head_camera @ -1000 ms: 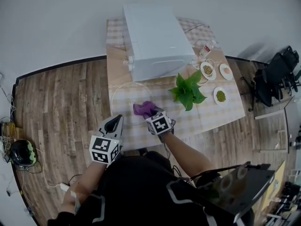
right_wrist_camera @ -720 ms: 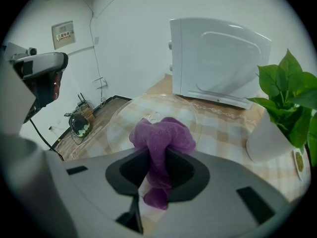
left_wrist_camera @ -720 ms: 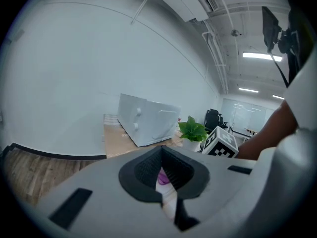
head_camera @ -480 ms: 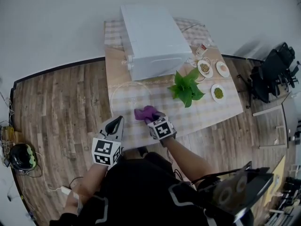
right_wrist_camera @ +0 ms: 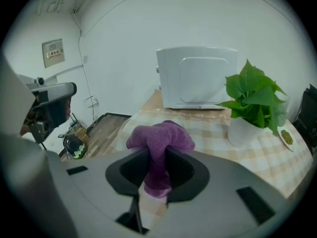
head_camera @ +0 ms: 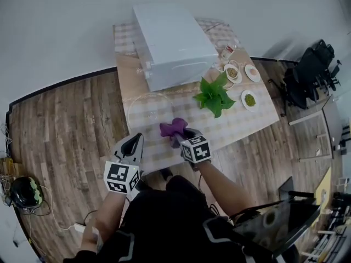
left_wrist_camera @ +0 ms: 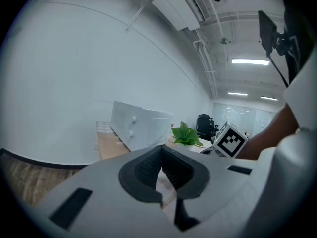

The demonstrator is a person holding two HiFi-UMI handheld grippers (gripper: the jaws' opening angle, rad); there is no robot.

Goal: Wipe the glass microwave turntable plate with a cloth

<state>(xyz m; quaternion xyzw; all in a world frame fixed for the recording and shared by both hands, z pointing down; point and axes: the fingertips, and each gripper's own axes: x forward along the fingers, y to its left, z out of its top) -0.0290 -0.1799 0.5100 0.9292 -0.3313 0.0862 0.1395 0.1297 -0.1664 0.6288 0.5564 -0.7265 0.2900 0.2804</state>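
- Wood floor (head_camera: 66, 119) surrounds a worktop (head_camera: 247, 126) with a checked cover, set against a white wall. Dark chairs (head_camera: 307, 73) stand far right.
- On it, a microwave (head_camera: 173, 43) sits at the far side, a plant (head_camera: 213, 96) near-right of it, and dishes (head_camera: 249, 99) further right.
- Plate (head_camera: 147, 107) lies flat at the near left, in front of the microwave, with nothing bracing it.
- Right claw (head_camera: 184, 137) pinches the bunched cloth (head_camera: 174, 128) just beside the plate's near-right rim; it looks lifted, not pressing.
- Left claw (head_camera: 135, 140) is pressed together on nothing, apart from the plate.
- Risk: wiping the unbraced plate may slide it toward the worktop's left edge or into the microwave.
- A wide stroke rightward could catch the plant's leaves.
- The cloth may slip from the pinch under pressure.
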